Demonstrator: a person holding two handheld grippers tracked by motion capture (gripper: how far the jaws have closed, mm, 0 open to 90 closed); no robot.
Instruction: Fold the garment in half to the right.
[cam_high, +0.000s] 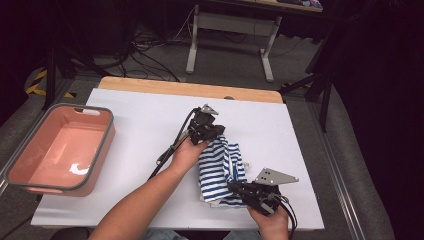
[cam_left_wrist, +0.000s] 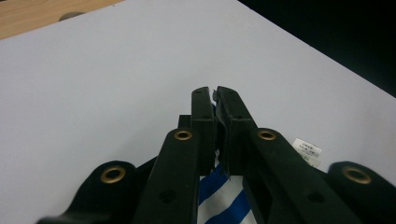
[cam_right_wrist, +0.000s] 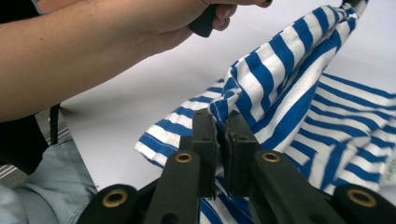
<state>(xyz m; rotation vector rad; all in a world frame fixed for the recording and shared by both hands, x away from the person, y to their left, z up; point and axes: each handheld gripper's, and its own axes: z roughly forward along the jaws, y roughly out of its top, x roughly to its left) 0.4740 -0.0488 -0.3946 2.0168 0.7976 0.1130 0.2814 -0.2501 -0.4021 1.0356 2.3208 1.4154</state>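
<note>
You are holding the striped shirt (cam_high: 220, 172) over the white desk (cam_high: 135, 130), left tool (cam_high: 212, 131) and right tool (cam_high: 239, 190) both clenched on its edge to fold it.

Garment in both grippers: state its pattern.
Blue and white stripes on the garment, clearest in the right gripper view.
</note>
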